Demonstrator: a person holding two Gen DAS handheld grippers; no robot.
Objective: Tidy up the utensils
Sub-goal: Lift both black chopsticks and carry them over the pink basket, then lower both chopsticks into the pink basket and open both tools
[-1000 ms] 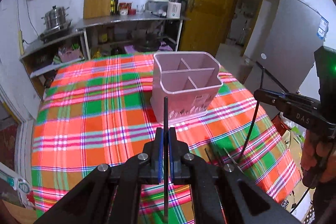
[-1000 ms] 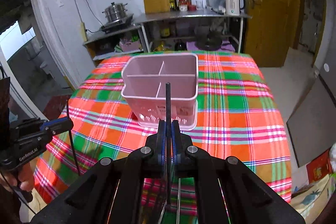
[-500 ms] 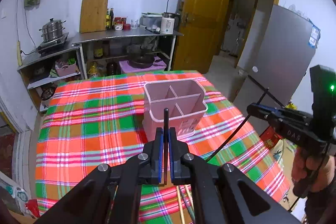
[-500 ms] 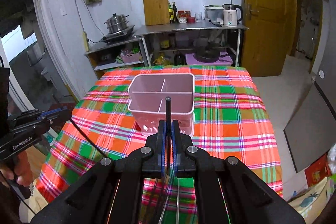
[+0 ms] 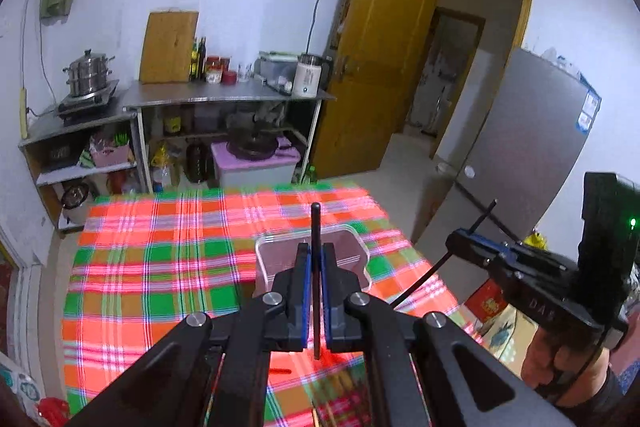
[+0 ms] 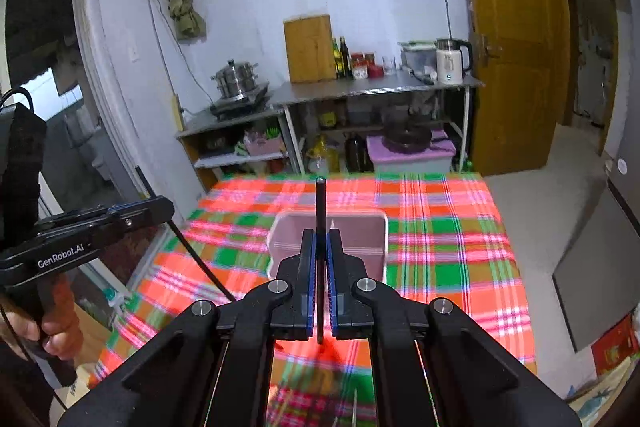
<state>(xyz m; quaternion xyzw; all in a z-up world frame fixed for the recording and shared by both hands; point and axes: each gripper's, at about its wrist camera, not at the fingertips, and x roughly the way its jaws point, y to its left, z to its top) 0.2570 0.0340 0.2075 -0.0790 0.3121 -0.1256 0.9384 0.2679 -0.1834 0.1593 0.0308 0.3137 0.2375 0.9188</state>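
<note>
A pink divided utensil holder stands on the plaid tablecloth; it also shows in the right wrist view. My left gripper is shut on a thin black chopstick that points up, well above the table. My right gripper is shut on another black chopstick, also high above the holder. Each gripper shows in the other's view, the right one at the right, the left one at the left. Loose utensils lie blurred on the cloth at the near edge.
A metal shelf unit with a kettle, bottles, a cutting board and a steamer pot stands behind the table. A yellow door and a grey fridge are to the right. The table's right edge drops to the floor.
Both grippers have risen and pulled back from the table with their chopsticks; the holder now looks smaller and lower in both views.
</note>
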